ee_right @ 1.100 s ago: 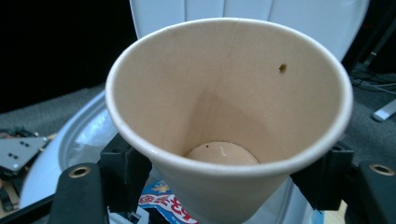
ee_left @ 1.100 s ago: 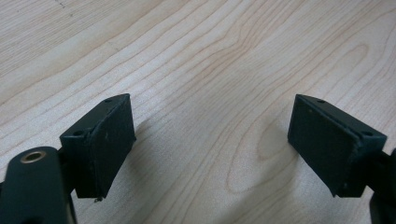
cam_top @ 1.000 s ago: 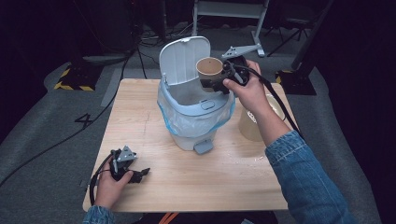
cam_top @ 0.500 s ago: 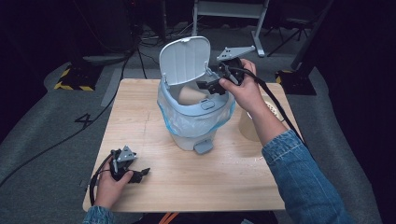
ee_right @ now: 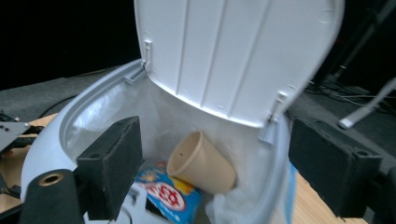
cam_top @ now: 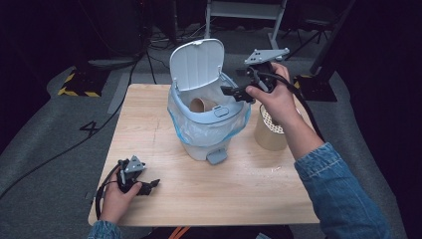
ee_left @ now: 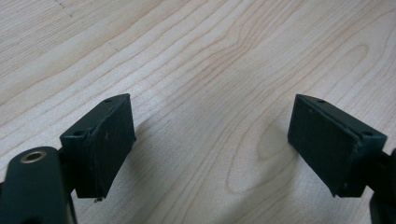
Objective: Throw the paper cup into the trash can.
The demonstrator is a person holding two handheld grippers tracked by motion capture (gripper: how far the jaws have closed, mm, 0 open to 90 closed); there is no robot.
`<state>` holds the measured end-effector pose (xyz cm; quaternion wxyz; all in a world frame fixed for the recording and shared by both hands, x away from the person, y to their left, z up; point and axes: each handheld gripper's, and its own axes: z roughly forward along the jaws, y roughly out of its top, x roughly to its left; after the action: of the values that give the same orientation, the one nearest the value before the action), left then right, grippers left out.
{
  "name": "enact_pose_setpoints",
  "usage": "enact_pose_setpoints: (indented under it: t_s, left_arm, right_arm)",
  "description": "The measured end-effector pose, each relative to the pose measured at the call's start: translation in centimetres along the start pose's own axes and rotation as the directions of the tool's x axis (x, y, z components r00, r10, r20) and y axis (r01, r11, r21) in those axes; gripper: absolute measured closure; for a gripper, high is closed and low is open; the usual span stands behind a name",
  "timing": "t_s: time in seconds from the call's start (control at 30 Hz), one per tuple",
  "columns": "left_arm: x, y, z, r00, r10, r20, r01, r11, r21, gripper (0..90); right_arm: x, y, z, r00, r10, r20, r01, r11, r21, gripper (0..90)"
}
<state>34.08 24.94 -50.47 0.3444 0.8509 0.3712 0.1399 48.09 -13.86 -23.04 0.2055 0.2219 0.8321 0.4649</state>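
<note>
A pale blue pedal bin (cam_top: 206, 132) stands mid-table with its white lid (cam_top: 196, 64) up. Inside lies a tan paper cup (cam_top: 200, 104) on its side; the right gripper view shows that cup (ee_right: 201, 163) resting on a blue printed packet (ee_right: 170, 196) in the clear liner. My right gripper (cam_top: 234, 88) hovers over the bin's right rim, open and empty (ee_right: 215, 140); its jaws have just opened wide and eased back slightly. My left gripper (cam_top: 151, 185) rests near the table's front left, open over bare wood (ee_left: 210, 135).
A tan cup (cam_top: 271, 135) with a white patterned top stands on the table right of the bin, under my right forearm. The bin's pedal (cam_top: 217, 157) juts toward me. The wooden table (cam_top: 249, 194) ends close behind the bin; cables and stands lie beyond.
My right gripper let go of the paper cup, which dropped into the bin. The gripper then drew back to the right and up. The left hand stayed still.
</note>
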Motion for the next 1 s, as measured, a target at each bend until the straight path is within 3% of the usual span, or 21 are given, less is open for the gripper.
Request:
enact_pose_setpoints:
  t_s: [0.17, 0.37, 1.0]
  left_arm:
    - [-0.1, -0.1, -0.1, 0.9999, -0.010, -0.005, 0.010, 0.9999, -0.003, 15.3]
    - [0.0, -0.1, -0.1, 0.9999, -0.009, -0.004, 0.009, 1.0000, -0.002, 14.9]
    - [0.0, -0.1, -0.1, 0.9999, -0.013, -0.007, 0.013, 0.9999, -0.001, 14.9]
  right_arm:
    - [-0.3, -0.8, -2.6, 1.0000, -0.001, 0.003, 0.001, 1.000, -0.007, 20.0]
    - [-1.1, -2.8, -5.9, 0.9994, 0.029, 0.020, -0.029, 0.999, 0.017, 20.5]
    - [-2.8, -8.0, -12.3, 0.9948, 0.094, 0.038, -0.095, 0.995, 0.013, 20.8]
